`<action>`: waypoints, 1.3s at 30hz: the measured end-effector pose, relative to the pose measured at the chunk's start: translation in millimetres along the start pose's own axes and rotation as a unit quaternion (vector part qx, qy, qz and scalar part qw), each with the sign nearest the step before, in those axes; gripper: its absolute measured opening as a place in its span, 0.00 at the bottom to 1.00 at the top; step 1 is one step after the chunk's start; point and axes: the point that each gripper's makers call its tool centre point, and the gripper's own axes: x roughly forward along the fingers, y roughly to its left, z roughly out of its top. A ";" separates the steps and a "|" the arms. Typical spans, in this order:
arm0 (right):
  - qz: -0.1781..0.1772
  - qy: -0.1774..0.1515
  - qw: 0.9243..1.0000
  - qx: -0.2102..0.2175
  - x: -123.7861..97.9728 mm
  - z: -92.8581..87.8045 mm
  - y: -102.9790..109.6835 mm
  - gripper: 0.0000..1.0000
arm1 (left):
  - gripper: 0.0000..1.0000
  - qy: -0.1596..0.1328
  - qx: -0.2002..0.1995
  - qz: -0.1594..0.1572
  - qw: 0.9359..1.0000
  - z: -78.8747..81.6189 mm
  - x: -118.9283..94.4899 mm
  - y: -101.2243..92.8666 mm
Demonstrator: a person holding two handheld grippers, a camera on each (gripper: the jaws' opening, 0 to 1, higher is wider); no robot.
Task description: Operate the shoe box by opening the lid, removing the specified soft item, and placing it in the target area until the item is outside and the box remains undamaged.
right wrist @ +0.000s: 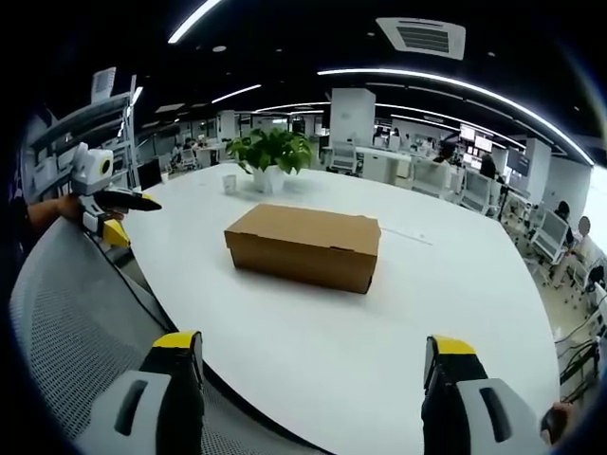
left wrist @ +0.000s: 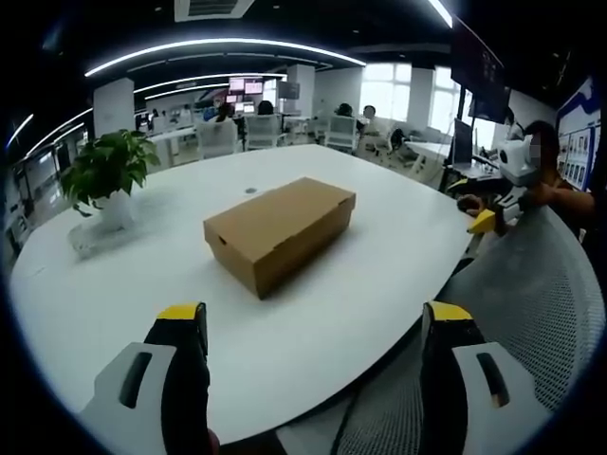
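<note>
shoe box (left wrist: pixel 278 232) lid closed, nothing started yet | box well ahead of both claws | left gripper (left wrist: pixel 313 327) jaws apart, right gripper (right wrist: pixel 313 355) too, both empty

Open-plan office, seen across a white meeting tabletop (left wrist: pixel 379 275).
Rows of desks (right wrist: pixel 398 166), white office chairs (left wrist: pixel 262 129), monitors (left wrist: pixel 244 86), curved ceiling light strips (left wrist: pixel 218 45) and a potted plant (right wrist: pixel 270 152) fill the room.
</note>
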 end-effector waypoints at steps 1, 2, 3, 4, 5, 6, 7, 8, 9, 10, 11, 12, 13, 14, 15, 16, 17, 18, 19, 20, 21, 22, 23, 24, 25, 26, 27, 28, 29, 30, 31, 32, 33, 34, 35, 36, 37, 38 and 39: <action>0.000 0.000 1.000 0.000 0.0 0.0 -0.1 0.96 | 0.91 0.000 0.000 0.000 1.000 -0.2 0.1 0.1; 0.001 0.000 1.000 0.001 0.1 -0.1 -0.1 0.96 | 0.91 0.001 0.000 0.000 1.000 -0.4 0.2 0.0; 0.001 -0.001 1.000 0.002 0.1 -0.1 -0.1 0.96 | 0.91 0.001 0.000 0.000 1.000 -0.5 0.2 -0.1; 0.001 -0.001 1.000 0.002 -0.1 -0.2 -0.2 0.96 | 0.91 0.001 0.000 0.000 1.000 -0.7 0.2 -0.1; 0.001 -0.001 1.000 0.002 -0.1 -0.2 -0.2 0.96 | 0.91 0.002 -0.001 0.000 1.000 -0.9 0.2 -0.1; 0.001 -0.001 1.000 0.002 0.0 -0.1 -0.1 0.96 | 0.91 0.002 -0.001 0.000 1.000 -1.1 0.2 0.0; 0.001 -0.002 1.000 0.002 0.0 0.0 0.0 0.96 | 0.91 0.002 -0.001 0.000 1.000 -1.1 0.3 0.0; 0.001 -0.002 1.000 0.003 0.1 0.1 0.2 0.96 | 0.91 0.002 -0.001 0.000 1.000 -1.3 0.4 0.1; 0.002 -0.002 1.000 0.003 0.1 0.1 0.5 0.96 | 0.91 0.002 -0.001 0.000 1.000 -1.4 0.4 0.1; 0.003 -0.002 1.000 0.002 0.2 0.1 0.8 0.96 | 0.91 0.002 -0.001 0.000 1.000 -1.4 0.4 0.2; 0.003 -0.002 1.000 0.002 0.2 0.2 1.0 0.96 | 0.91 0.003 -0.002 0.000 1.000 -1.6 0.4 0.3; 0.003 -0.001 1.000 0.001 0.2 0.1 1.2 0.96 | 0.91 0.003 -0.002 0.000 1.000 -1.7 0.4 0.3; 0.003 -0.001 1.000 0.001 0.1 0.1 1.3 0.96 | 0.91 0.003 -0.002 0.001 1.000 -1.8 0.3 0.4; 0.005 -0.002 1.000 0.002 0.2 0.5 1.9 0.96 | 0.91 0.003 -0.002 0.000 1.000 -1.8 0.3 0.3; 0.005 -0.002 1.000 0.001 0.3 0.6 2.2 0.96 | 0.91 0.004 -0.001 0.000 1.000 -1.9 0.4 0.2; 0.005 0.001 1.000 -0.003 0.5 -0.1 2.3 0.96 | 0.91 0.004 0.000 0.000 1.000 -1.9 0.4 0.1; 0.005 0.002 1.000 -0.006 0.5 -0.2 2.4 0.96 | 0.91 0.005 0.001 0.000 1.000 -2.1 0.5 0.0; 0.005 0.002 1.000 -0.007 0.6 0.0 2.8 0.96 | 0.91 0.006 0.002 0.000 1.000 -2.2 0.5 -0.1; 0.008 0.000 1.000 -0.008 0.8 1.0 3.5 0.96 | 0.91 0.006 0.001 -0.001 1.000 -2.0 0.7 -0.2; 0.009 0.000 1.000 -0.007 0.8 1.2 3.8 0.96 | 0.91 0.007 0.000 -0.002 1.000 -2.0 0.8 -0.4; 0.010 0.001 1.000 -0.006 1.2 1.6 3.9 0.96 | 0.91 0.008 0.000 -0.004 1.000 -2.1 1.1 -0.9; 0.010 0.000 1.000 -0.006 1.2 1.7 3.7 0.96 | 0.92 0.008 0.000 -0.004 1.000 -2.1 1.4 -0.8; 0.010 0.000 1.000 -0.004 1.1 1.9 3.3 0.96 | 0.92 0.010 -0.001 -0.005 1.000 -2.3 1.7 -0.8; 0.011 0.000 1.000 -0.002 0.8 2.1 2.9 0.96 | 0.92 0.010 -0.003 -0.006 1.000 -2.3 1.7 -0.9; 0.011 -0.001 1.000 0.001 0.7 2.6 2.7 0.96 | 0.91 0.009 -0.006 -0.006 1.000 -1.8 1.6 -0.6; 0.011 -0.001 1.000 0.001 0.5 3.0 2.5 0.96 | 0.91 0.009 -0.007 -0.006 1.000 -1.7 1.5 -0.2; 0.011 -0.001 1.000 0.000 0.3 3.6 2.4 0.96 | 0.91 0.009 -0.008 -0.005 1.000 -2.0 1.5 0.2; 0.011 -0.001 1.000 -0.006 0.2 5.5 2.2 0.96 | 0.91 0.011 -0.008 -0.004 1.000 -2.5 1.6 1.0; 0.010 0.001 1.000 -0.013 -0.1 6.6 1.2 0.96 | 0.91 0.013 -0.007 -0.003 1.000 -2.6 1.4 1.2; 0.009 0.001 1.000 -0.017 0.2 7.8 0.5 0.96 | 0.91 0.013 -0.003 -0.001 1.000 -2.0 1.1 2.0; 0.009 0.001 1.000 -0.019 0.5 8.7 0.0 0.96 | 0.91 0.014 -0.002 0.000 1.000 -1.8 1.0 2.3; 0.010 0.003 1.000 -0.021 1.5 9.6 -1.3 0.96 | 0.91 0.016 -0.002 0.000 1.000 -2.2 1.0 2.6; 0.010 0.004 1.000 -0.022 2.3 9.9 -2.1 0.96 | 0.91 0.019 -0.002 0.000 1.000 -2.6 1.1 2.5; 0.012 0.005 1.000 -0.024 3.4 10.8 -3.0 0.96 | 0.91 0.024 -0.003 0.000 1.000 -4.3 1.4 3.6; 0.011 0.006 1.000 -0.026 4.0 11.0 -4.0 0.96 | 0.91 0.027 -0.002 0.001 1.000 -5.2 1.6 5.4; 0.011 0.007 1.000 -0.027 4.7 11.2 -5.2 0.96 | 0.91 0.027 -0.001 0.002 1.000 -4.8 1.8 7.3; 0.013 0.007 1.000 -0.027 5.2 11.7 -6.3 0.95 | 0.91 0.027 -0.001 0.003 1.000 -3.9 2.1 10.0; 0.014 0.006 1.000 -0.025 5.4 12.1 -6.9 0.95 | 0.90 0.028 0.001 0.004 1.000 -3.0 2.4 11.6; 0.014 0.007 1.000 -0.023 6.2 11.9 -8.4 0.95 | 0.90 0.027 0.002 0.005 1.000 -1.5 3.2 14.1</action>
